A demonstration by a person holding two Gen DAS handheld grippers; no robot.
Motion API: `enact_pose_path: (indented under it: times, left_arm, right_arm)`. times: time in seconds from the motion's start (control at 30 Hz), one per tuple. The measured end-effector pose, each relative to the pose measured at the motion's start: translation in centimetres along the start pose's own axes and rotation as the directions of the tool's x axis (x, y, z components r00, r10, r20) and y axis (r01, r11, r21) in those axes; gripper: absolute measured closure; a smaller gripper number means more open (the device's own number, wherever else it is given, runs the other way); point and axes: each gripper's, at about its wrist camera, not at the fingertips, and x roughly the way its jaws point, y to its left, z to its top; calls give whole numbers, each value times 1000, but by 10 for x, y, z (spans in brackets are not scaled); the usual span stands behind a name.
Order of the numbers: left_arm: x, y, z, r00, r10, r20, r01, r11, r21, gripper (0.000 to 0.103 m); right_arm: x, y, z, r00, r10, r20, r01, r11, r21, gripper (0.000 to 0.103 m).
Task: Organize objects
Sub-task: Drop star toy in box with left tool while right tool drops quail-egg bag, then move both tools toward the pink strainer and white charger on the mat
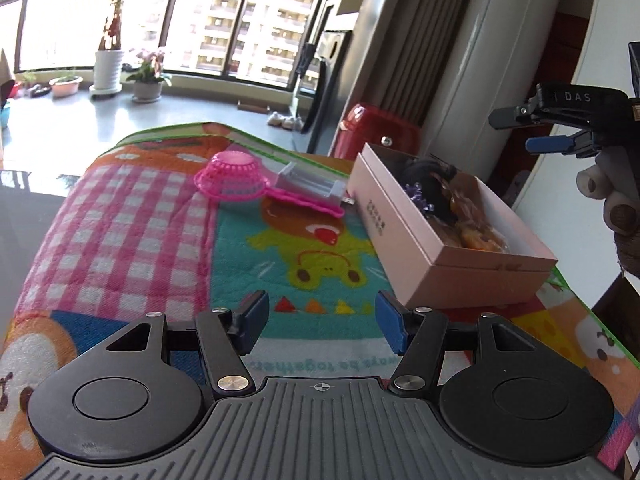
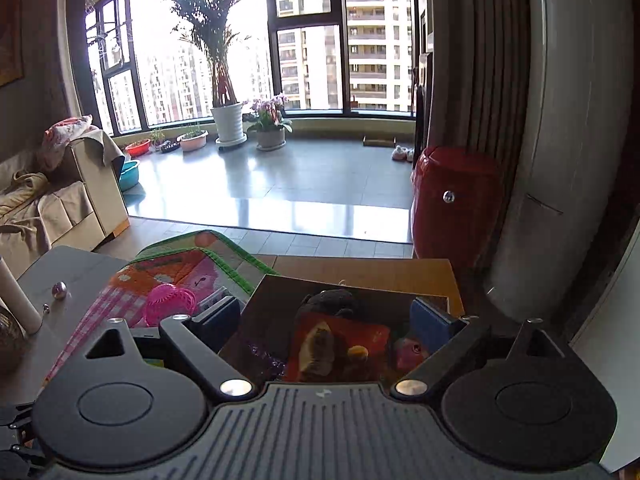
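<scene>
A pink cardboard box (image 1: 404,236) lies on the colourful cartoon mat (image 1: 168,216), holding dark hair ties and snack packets (image 1: 440,200). A pink toy strainer (image 1: 236,178) lies upside down at the mat's far end, with a grey plastic holder (image 1: 312,184) just behind its handle. My left gripper (image 1: 322,316) is open and empty, low over the mat, left of the box's near corner. My right gripper (image 2: 328,320) is open and empty, hovering above the box (image 2: 276,300); it also shows in the left wrist view (image 1: 516,132) at far right.
A red stool (image 2: 456,196) stands beyond the table, next to a curtain and a white column. The wooden tabletop (image 2: 360,272) shows past the mat. A grey surface (image 2: 60,276) with a white tube lies to the left. Potted plants stand by the window.
</scene>
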Motion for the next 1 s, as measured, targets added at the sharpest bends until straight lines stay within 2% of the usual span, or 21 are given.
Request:
enact_pose_path:
  times: [0.13, 0.23, 0.33, 0.43, 0.5, 0.57, 0.6, 0.7, 0.77, 0.83, 0.87, 1.0]
  left_arm:
    - [5, 17, 0, 997, 53, 50, -51, 998, -38, 39]
    - [4, 33, -1, 993, 90, 76, -81, 990, -118, 39]
    - [-7, 49, -6, 990, 99, 102, -82, 984, -157, 39]
    - [-21, 66, -15, 981, 124, 152, -93, 976, -195, 39]
    - [-25, 77, -22, 977, 127, 173, -77, 960, -270, 40]
    - [-32, 82, -25, 970, 118, 212, -51, 953, -299, 40]
    - [-35, 83, -26, 966, 119, 230, -44, 951, -306, 40]
    - [-36, 86, -27, 965, 111, 238, -28, 945, -326, 40]
    - [-37, 92, -29, 964, 110, 241, -17, 934, -357, 40]
    - [-38, 96, -30, 962, 113, 248, -9, 923, -384, 40]
    - [-40, 97, -32, 961, 114, 252, -7, 920, -391, 40]
    - [-41, 98, -31, 962, 113, 249, -6, 919, -393, 40]
  right_arm:
    - [17, 23, -5, 998, 41, -52, -42, 999, -31, 11]
    - [36, 52, -2, 992, 78, -97, -84, 994, -67, 10]
    - [65, 86, 11, 979, 131, -156, -144, 987, -75, 6]
    - [109, 117, 24, 965, 133, -225, -149, 987, -59, 6]
    - [143, 136, 31, 962, 93, -256, -113, 991, -65, 14]
    - [177, 145, 37, 962, 26, -272, -50, 995, -82, 35]
    - [193, 145, 40, 958, -4, -286, -16, 997, -69, 37]
    - [235, 136, 42, 931, -56, -360, 54, 998, -15, 50]
    - [249, 135, 36, 912, -73, -403, 72, 997, -17, 67]
    - [250, 138, 27, 900, -50, -434, 49, 999, -13, 71]
    - [245, 140, 24, 901, -45, -431, 41, 999, -19, 71]
    - [211, 157, 1, 879, 55, -474, -83, 996, -38, 71]
